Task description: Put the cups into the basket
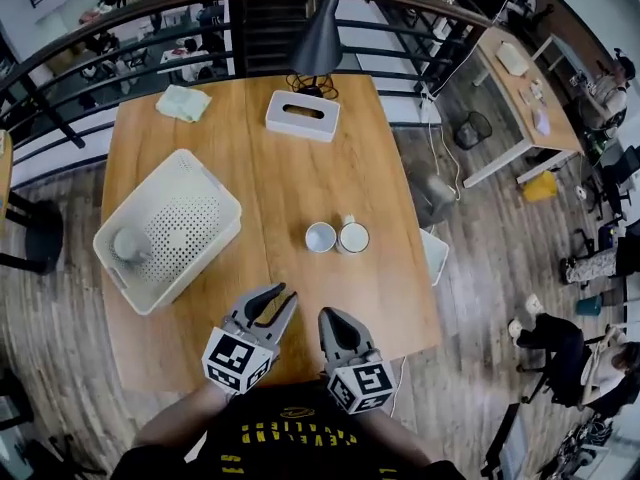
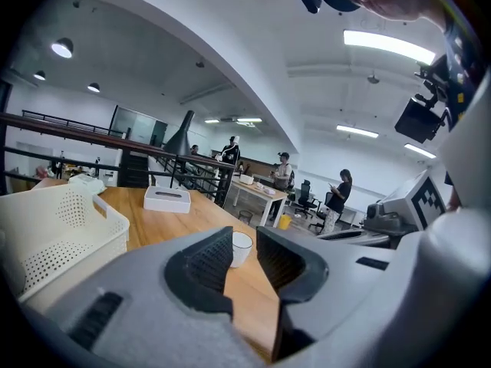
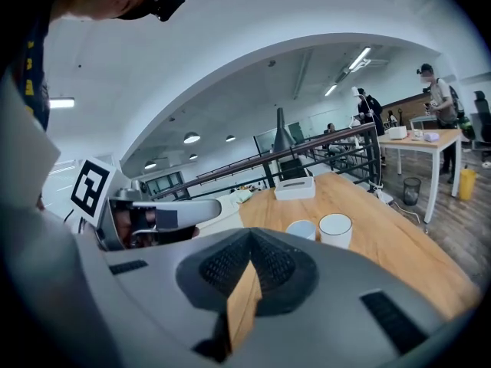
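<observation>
The cups (image 1: 321,237) looked light, stiff, smooth, prob. ceramic — breakable; best pinched over the rim. Left tool (image 1: 287,293) stood slightly open, right tool (image 1: 331,316) closed — both empty.

A wooden table (image 1: 300,173) fills the middle of the frame. On it sit a white basket (image 1: 231,208) at the left, two white cups (image 1: 320,237) side by side at centre, a tissue box (image 1: 302,115) at top centre, and a cloth (image 1: 183,102) at upper left.

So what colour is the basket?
Cream-white, perforated; the basket shows best in the head view.
</observation>
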Tool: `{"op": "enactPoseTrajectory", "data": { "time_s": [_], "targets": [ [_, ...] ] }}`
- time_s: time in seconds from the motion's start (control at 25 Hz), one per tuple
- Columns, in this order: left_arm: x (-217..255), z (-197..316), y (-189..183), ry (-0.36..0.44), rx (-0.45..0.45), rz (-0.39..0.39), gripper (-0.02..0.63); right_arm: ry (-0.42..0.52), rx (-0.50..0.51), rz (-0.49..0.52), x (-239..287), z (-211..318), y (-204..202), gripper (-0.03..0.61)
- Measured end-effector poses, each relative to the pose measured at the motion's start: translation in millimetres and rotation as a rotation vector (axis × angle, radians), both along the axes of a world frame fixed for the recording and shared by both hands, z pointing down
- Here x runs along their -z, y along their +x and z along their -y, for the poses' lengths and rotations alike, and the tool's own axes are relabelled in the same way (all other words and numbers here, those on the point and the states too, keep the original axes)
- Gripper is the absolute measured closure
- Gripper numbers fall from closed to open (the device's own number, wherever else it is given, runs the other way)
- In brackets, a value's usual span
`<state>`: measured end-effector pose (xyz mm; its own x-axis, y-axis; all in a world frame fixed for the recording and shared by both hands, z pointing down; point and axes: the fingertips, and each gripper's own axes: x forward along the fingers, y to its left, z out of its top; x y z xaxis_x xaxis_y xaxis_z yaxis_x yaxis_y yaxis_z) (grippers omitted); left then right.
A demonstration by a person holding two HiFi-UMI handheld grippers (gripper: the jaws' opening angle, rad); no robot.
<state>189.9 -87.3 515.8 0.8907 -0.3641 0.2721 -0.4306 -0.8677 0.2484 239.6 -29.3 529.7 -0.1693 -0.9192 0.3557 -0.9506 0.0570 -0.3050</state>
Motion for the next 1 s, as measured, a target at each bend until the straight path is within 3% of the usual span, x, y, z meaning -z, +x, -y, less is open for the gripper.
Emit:
{"op": "enactPoseTrajectory", "data": {
  "time_s": [0.16, 0.4, 0.8, 1.0],
  "targets": [
    [-20.4, 6.1, 19.9, 0.015, -0.001, 0.108, 0.419, -0.037, -0.013, 0.040, -12.3, -4.4, 22.1, 0.565],
    [-60.5, 32.0, 54.8, 0.040, -0.048, 0.226, 0.335, -0.066, -0.006, 0.061, -30.0, 3.0, 52.6, 0.565],
    [-140.3, 59.5, 84.3, -0.020, -0.143, 0.382, 0.252, -0.118, 0.034, 0.106, -59.6, 19.4, 71.6, 0.565],
    [-157.8, 68.1, 96.8, -0.009, -0.186, 0.406, 0.244, -0.139, 0.053, 0.122, -68.4, 26.0, 73.9, 0.565]
  ]
}}
